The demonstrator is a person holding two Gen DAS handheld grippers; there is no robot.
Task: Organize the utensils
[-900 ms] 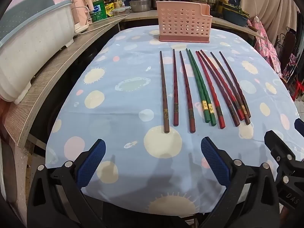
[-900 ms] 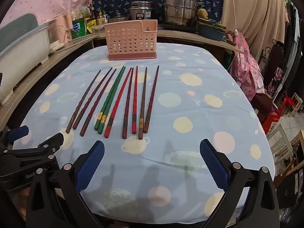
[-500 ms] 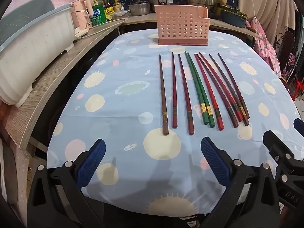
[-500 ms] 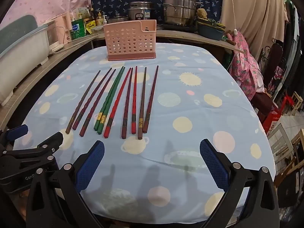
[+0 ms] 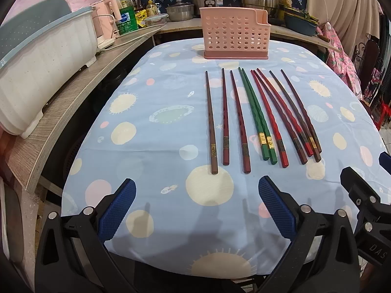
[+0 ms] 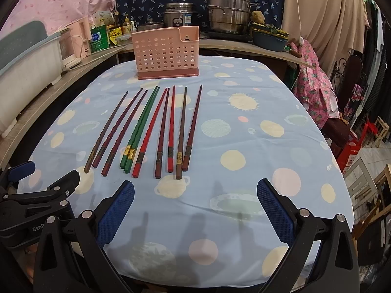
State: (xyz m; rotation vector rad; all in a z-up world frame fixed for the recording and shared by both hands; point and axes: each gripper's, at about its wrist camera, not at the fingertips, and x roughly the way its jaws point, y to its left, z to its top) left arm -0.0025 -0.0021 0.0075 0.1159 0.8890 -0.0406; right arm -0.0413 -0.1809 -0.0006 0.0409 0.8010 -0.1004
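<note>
Kitchen setting is recorded: one table [image 5: 151,151] covered by a light blue cloth printed with pale circles and suns, with a wooden counter [image 5: 73,92] running along its left and far sides.

Ten chopsticks [image 5: 259,119] are counted on the cloth, laid side by side, thick ends toward the cameras and tips toward the far edge. By colour, as seen from the left wrist view, left to right: one brown chopstick [image 5: 210,122]; two dark red ones; two green chopsticks [image 5: 255,117] lying touching each other; one bright red chopstick [image 5: 268,119]; then four more in dark red and brown, crowded close, where exact touching cannot be told. A gold or dark band is seen near the thick end of each.

One pink perforated holder [image 5: 234,36] is noted standing upright on the cloth beyond the chopstick tips, apart from them. No chopstick is seen inside it.

On the counter, one white dish rack [image 5: 41,66] with a grey-blue lid is noted at left; bottles and a green carton behind it; three steel pots [image 6: 229,12] are counted at the back.

Left gripper [image 5: 196,210]: two blue-padded fingers spread wide apart, nothing between them, held over the near edge of the table, short of the chopsticks. Right gripper [image 6: 195,211]: likewise two fingers spread wide, nothing held, over the near edge, to the right of the row.
</note>
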